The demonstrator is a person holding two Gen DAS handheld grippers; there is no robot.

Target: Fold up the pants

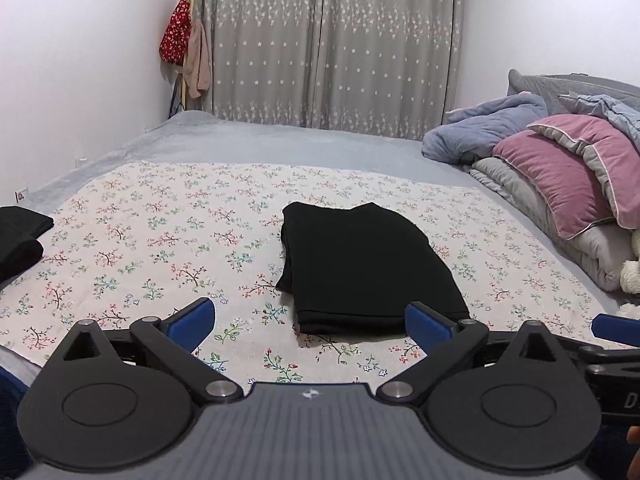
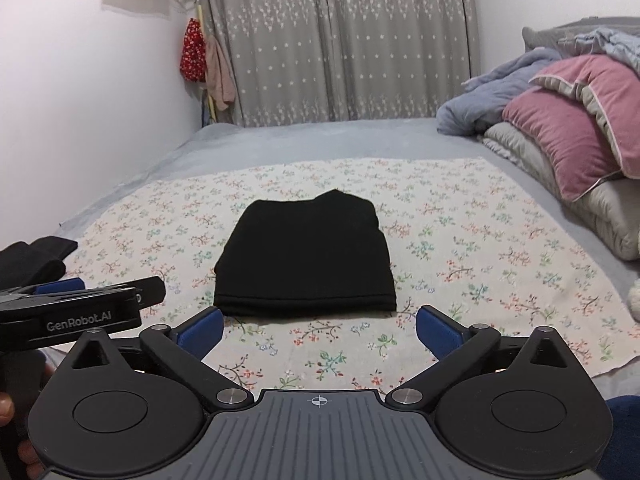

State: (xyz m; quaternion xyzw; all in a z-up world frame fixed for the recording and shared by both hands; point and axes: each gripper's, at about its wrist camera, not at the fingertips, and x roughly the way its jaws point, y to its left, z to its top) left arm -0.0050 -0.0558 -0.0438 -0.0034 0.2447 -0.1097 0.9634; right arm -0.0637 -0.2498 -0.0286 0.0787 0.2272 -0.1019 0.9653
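Blue-padded and spread wide with nothing between their fingers, the left gripper (image 1: 310, 322) and right gripper (image 2: 320, 330) are hovering over the near edge of the floral cloth (image 2: 460, 240), clear of the folded black pants (image 2: 306, 252) lying at its middle. Other dark garments (image 1: 20, 240) are sitting at the cloth's left edge. Pink pillows (image 1: 568, 176) and a blue blanket (image 1: 484, 128) are piling up along the bed's right side, with grey curtains (image 1: 332, 40) hanging beyond its far edge.

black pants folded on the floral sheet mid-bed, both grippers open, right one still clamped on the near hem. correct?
Not quite. The right gripper holds nothing: in the right wrist view its blue pads stand wide apart, short of the black pants, with bare floral sheet between them. The rest stands: the pants lie folded mid-bed and the left gripper is open too.
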